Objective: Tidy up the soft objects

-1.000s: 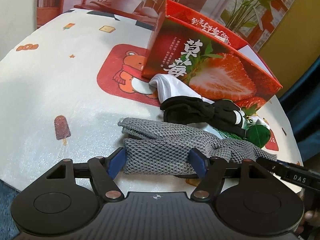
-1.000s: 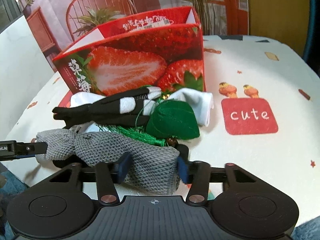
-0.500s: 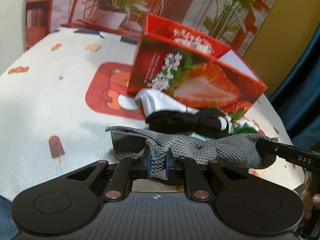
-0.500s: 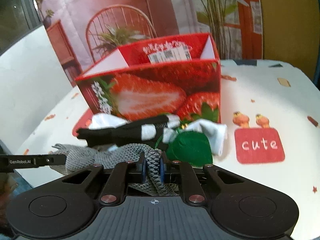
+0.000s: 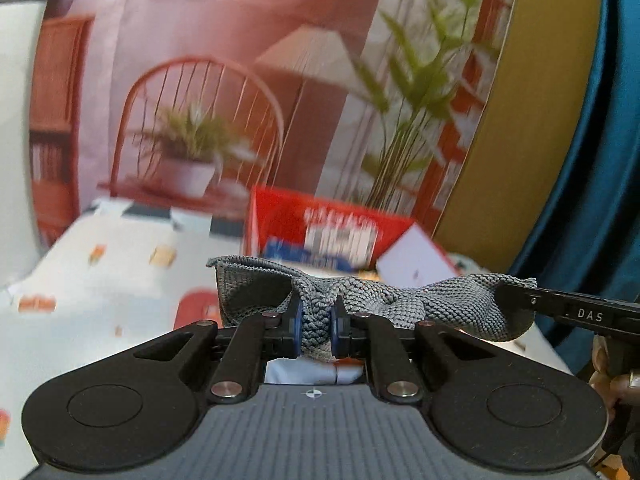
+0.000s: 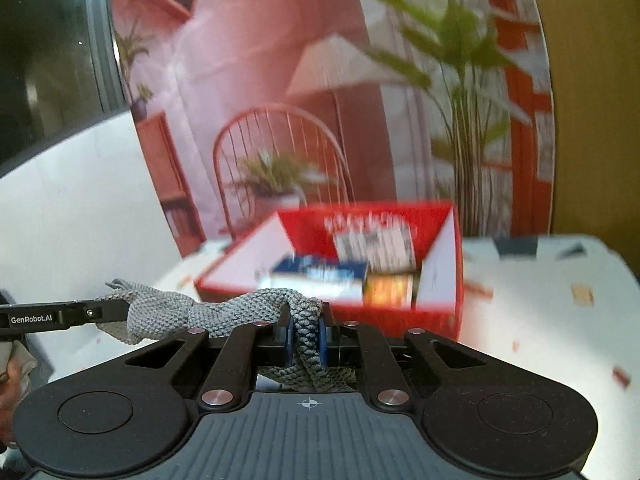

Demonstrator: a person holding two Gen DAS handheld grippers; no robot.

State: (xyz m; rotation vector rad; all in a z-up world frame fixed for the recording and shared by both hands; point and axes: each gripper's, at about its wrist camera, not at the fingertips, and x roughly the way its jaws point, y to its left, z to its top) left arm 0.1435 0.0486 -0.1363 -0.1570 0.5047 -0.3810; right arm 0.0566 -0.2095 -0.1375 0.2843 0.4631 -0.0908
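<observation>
Between the two grippers hangs a grey knitted cloth (image 5: 384,300), stretched in the air in front of the red strawberry box (image 5: 288,216). On its left end the left gripper (image 5: 316,330) is clenched, its blue pads (image 5: 297,330) squeezing a bunched fold; on its right end the right gripper (image 6: 306,340) is clamped the same way, a thick twist of cloth (image 6: 240,312) pinched between its pads.

From the left wrist view, the open cuff of the cloth flares to the left of the fingers, the patterned tablecloth (image 5: 80,280) lies to the left, and at the far right edge sits a person's hand (image 5: 618,380) on the other tool. Only the right wrist view looks down into the open box (image 6: 456,280): a blue-and-white packet (image 6: 316,274) lies inside, with an orange one (image 6: 390,290) just to its right, both blurred.

A second ago both sets of fingers stood apart around the cloth as it lay on the table beside black, white and green items. Half a second ago they had pinched it. Now it is clear of the table and those items have dropped out of sight.
</observation>
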